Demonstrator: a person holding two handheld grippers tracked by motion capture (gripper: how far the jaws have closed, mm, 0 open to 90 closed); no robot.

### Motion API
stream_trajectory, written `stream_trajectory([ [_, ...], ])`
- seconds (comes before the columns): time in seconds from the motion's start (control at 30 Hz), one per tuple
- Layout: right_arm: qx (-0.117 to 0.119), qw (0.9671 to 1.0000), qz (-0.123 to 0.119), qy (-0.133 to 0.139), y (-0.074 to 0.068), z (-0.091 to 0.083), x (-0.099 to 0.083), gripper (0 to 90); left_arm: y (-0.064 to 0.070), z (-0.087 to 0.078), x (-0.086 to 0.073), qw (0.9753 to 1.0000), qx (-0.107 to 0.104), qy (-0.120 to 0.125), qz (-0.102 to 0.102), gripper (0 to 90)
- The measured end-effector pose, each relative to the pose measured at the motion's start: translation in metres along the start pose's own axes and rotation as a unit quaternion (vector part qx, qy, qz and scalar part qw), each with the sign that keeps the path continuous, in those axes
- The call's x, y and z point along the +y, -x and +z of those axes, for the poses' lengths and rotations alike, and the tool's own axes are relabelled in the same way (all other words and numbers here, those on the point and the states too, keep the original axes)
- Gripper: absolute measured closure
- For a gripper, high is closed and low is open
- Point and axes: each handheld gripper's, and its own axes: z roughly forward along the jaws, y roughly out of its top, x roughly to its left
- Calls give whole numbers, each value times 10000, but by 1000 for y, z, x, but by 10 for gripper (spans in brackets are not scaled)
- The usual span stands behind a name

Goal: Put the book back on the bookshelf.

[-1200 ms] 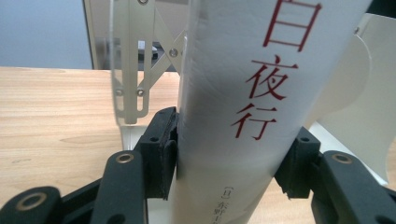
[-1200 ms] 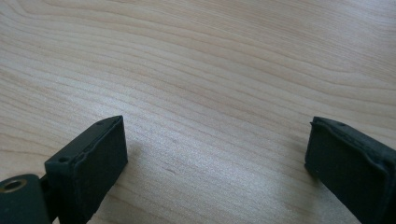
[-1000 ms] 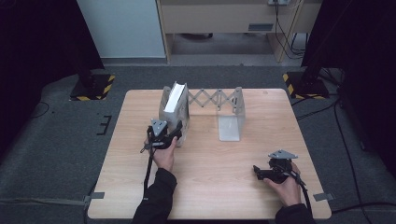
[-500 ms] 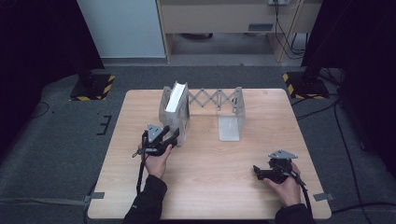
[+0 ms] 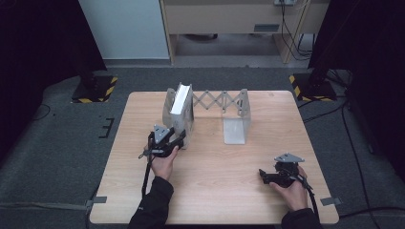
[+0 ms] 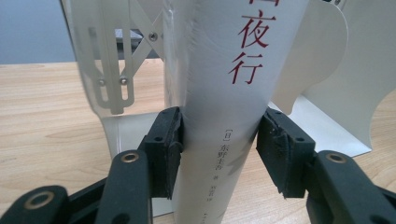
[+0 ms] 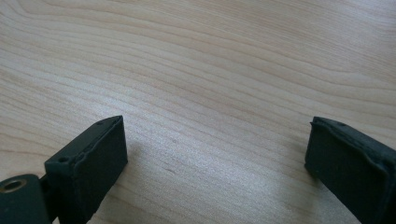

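Left gripper view: left gripper (image 6: 219, 154) with jaws closed on the spine of the white book (image 6: 224, 93), upright in the expanding book rack (image 5: 237, 114) at the far side of the surface (image 5: 215, 191). Right gripper (image 5: 279, 175) near the front right, jaws wide apart, holding nothing.

book (image 6: 224, 93): glossy white paper jacket, smooth, between the left gripper's pads
pads (image 6: 169, 149): matt black rubber, slightly rough
bookend rack (image 6: 112, 60): smooth pale metal, beyond the left gripper
table (image 7: 210, 70): light wood, matt, fine grain
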Motion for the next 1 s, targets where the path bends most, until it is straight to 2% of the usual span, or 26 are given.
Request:
stream_trajectory([
  [0.2, 0, 10000, -3, 1, 0, 0, 0, 60, 5, 10, 4, 10000, 3, -39, -51, 487],
  [0.4, -4, 10000, 4, 4, 0, 0, 0, 59, 7, 19, 7, 9999, -88, -77, -93, 467],
  [0.63, -1, 10000, 18, 0, 0, 0, 0, 60, 6, 22, 6, 9998, -173, -45, -118, 459],
  [0.8, 1, 10000, -5, 2, 0, 0, 0, 60, 2, 12, 7, 9988, -394, -175, -234, 437],
  [0.9, 0, 10000, -4, 1, 0, 0, 0, 60, 2, 1, 7, 9985, -474, -283, -49, 400],
  [1.0, 1, 10000, -5, 1, 0, 0, 0, 59, -3, -13, 4, 9978, -558, -355, -28, 383],
])
